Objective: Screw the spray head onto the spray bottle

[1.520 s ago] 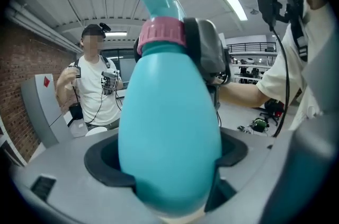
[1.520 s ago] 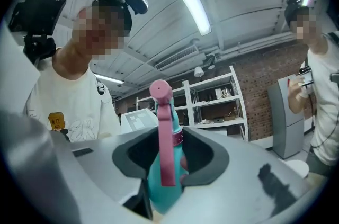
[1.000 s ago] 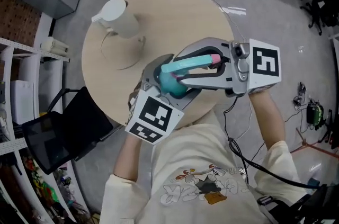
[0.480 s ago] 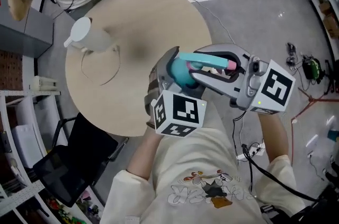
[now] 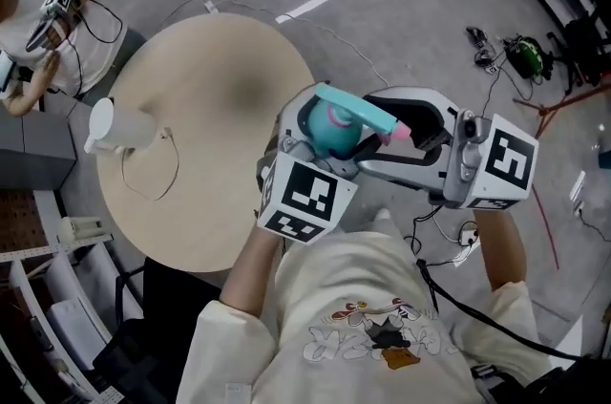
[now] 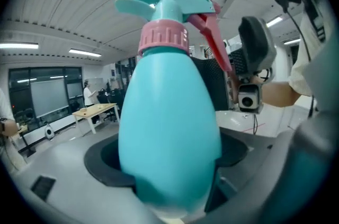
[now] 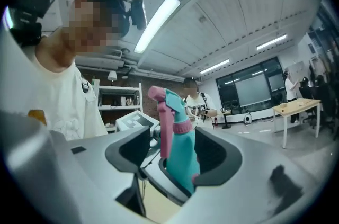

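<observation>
The round beige surface (image 5: pixel 210 106) is filling the left half of the head view, and a white jug (image 5: pixel 115 127) is standing near its left edge with a thin cable looping beside it. What the jug is holding cannot be told.

At centre frame, off the surface's right edge, the left gripper (image 5: pixel 315 139) is clenching the body of the teal spray bottle (image 5: pixel 329 127), keeping it in the air. The bottle is opaque, so its contents are not showing. The right gripper (image 5: pixel 368 133) is coming in from the right with its jaws standing apart. They have just been opening, and the spray head (image 5: pixel 355 109) is sitting between them with neither pad pressing on it.

The left gripper view is showing what the head view is not: the ribbed pink collar (image 6: pixel 163 37) is sitting on the bottle's neck, with the teal head and pink trigger (image 6: pixel 214 40) above it. The right gripper view is showing the trigger facing the camera, and shelves and a standing person far behind.

Each gripper's cube is carrying black-and-white square markers.
</observation>
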